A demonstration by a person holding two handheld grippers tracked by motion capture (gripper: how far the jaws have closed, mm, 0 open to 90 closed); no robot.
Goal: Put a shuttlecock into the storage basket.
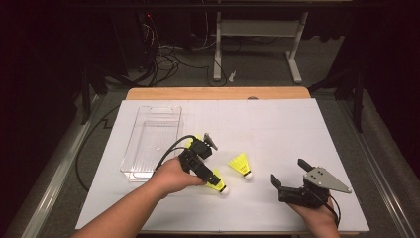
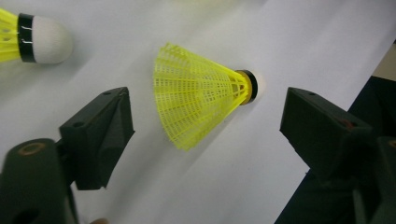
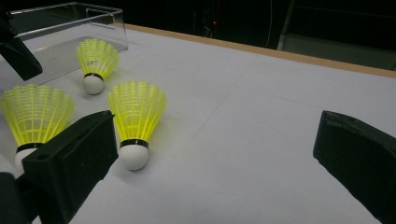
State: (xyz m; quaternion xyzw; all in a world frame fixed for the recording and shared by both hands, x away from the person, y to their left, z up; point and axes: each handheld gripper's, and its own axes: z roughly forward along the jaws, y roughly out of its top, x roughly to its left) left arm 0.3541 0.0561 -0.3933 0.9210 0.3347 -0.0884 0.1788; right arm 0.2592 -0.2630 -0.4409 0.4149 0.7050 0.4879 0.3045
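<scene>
White table [image 1: 277, 129] sheet, wooden edge at the far side. Clear plastic bin [image 1: 151, 141] lies beyond and to the outer side of the left gripper [image 1: 214, 181].

Left gripper: held low over the sheet, jaws apart. In the left gripper view the near shuttlecock [image 2: 198, 95] lies on its side between the two jaws, touching neither. Its skirt end is nearer one jaw, its cork nearer the other. Skirt is bright yellow open mesh, flared to a cone; a black band rings the neck; the cork tip is white and rounded, partly hidden behind the band.

Right gripper [image 1: 288, 174]: jaws wide apart, nothing between them, well away from the left gripper, toward the near table edge. Grey three-cornered plate on top.

Middle shuttlecock [image 1: 241, 164] lies between the two grippers, just beyond the left jaws, cork toward the near edge. Same yellow mesh, black band, white cork.

Third shuttlecock [image 3: 95, 63], same build, sits close in front of the bin wall in the right gripper view.
</scene>
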